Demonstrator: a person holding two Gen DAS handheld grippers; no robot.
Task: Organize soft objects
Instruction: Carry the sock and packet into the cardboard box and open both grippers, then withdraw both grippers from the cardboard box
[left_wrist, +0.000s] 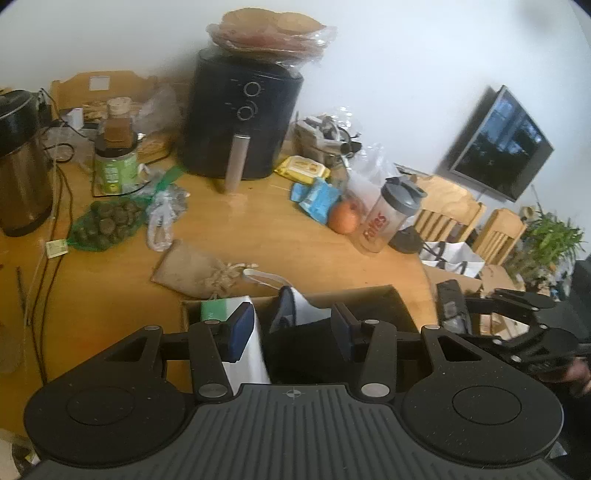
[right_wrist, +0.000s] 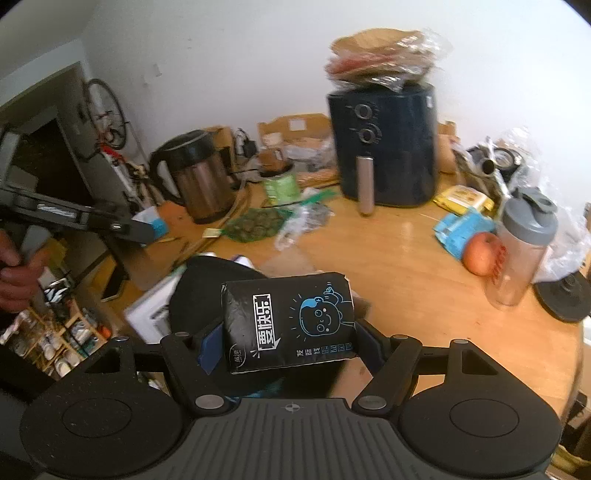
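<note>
Wooden bench (left_wrist: 280, 236) crowded; black air fryer (left_wrist: 240, 118) stands toward the back wall, wrapped flatbreads (left_wrist: 269, 33) stacked on its lid; steel kettle (left_wrist: 22, 166) at far left edge; green jar (left_wrist: 114, 166) between kettle and fryer; netted bag of dark round items (left_wrist: 105, 223) in front of the jar; orange fruit (left_wrist: 343, 218) touching shaker bottle (left_wrist: 388, 218); yellow packet (left_wrist: 303, 169) beside fryer; wall television (left_wrist: 502, 144) at right; chairs (left_wrist: 450, 214) behind the bench.

A black tissue pack (right_wrist: 290, 326) is showing a blue cartoon face; beyond it, a black air fryer (right_wrist: 384, 144) and an orange apple (right_wrist: 478, 254).
</note>
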